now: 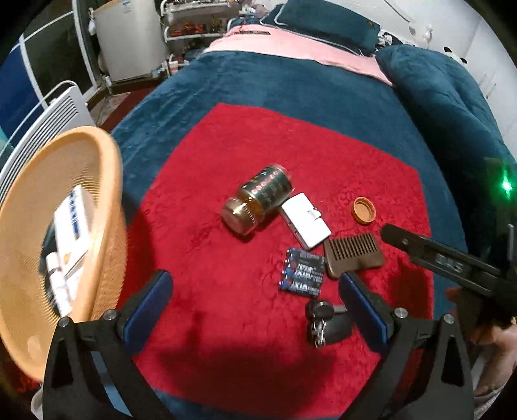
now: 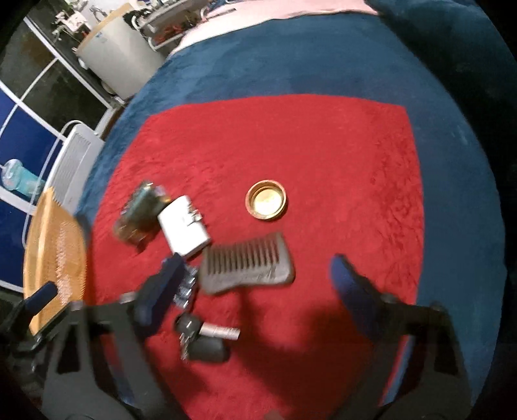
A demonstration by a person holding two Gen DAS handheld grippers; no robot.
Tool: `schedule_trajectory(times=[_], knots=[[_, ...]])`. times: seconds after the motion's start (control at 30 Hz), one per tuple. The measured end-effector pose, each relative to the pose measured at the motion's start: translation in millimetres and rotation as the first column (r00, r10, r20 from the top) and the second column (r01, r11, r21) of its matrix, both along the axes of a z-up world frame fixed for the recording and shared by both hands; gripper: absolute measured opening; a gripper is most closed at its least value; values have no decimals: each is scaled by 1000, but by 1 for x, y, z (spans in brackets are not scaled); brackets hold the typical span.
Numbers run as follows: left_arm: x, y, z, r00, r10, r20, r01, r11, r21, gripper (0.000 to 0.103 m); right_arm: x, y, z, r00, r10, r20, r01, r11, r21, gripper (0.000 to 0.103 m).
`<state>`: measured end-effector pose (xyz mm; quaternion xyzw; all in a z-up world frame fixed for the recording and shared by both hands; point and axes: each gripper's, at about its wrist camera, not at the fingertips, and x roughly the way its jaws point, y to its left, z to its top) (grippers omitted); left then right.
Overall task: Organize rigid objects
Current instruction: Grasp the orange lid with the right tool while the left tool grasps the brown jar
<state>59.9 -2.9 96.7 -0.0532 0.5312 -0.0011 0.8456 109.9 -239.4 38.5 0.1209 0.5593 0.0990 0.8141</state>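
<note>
On the red cloth [image 1: 226,155] lie a glass jar [image 1: 257,202] on its side, a white case [image 1: 305,224], a brown comb [image 1: 353,255], a pack of batteries [image 1: 302,276], an orange lid [image 1: 363,210] and a car key [image 1: 324,321]. My left gripper [image 1: 255,297] is open and empty, above the near cloth. An orange basket [image 1: 106,200] at the left holds white boxes [image 1: 72,223]. My right gripper [image 2: 258,281] is open and empty, just short of the comb [image 2: 247,266]; the lid [image 2: 266,200], case [image 2: 184,226], jar [image 2: 140,211] and key [image 2: 206,339] show there too.
The cloth lies on a blue blanket [image 1: 290,80] covering a bed, with a pink sheet [image 1: 290,42] and a blue pillow [image 1: 323,22] at the far end. A white heater [image 1: 48,119] and a white appliance [image 1: 129,42] stand to the left of the bed.
</note>
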Motion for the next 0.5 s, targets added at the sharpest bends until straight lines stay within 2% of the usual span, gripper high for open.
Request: schedule_trajectory(times=[0.03,0.17,0.27,0.33,0.4,0.5], knots=[[6,0,-4,1000,-8,-7,8,1000,-7,102,8,3,-6,1000,0,-5,0,1000,-5,73],[28,-2,-16,999,-43,-11,43,999,-6,102,34,10,-19,1000,-8,11,9,999,-49,73],[46,-2,-25,997,-71,-18,71,997,18,102,51,12,-32,1000,-17,-12,16,998,-65,71],[58,-1,-33,996,-85,-36,86,996,30,102,60,13,-42,999,-10,-41,7,997,-79,53],[67,-1,-41,994,-92,-54,94,995,40,102,63,15,-50,998,9,-64,-14,996,-88,44],[79,2,-52,992,-95,-80,99,994,50,102,58,14,-48,999,37,-41,-40,994,-98,41]])
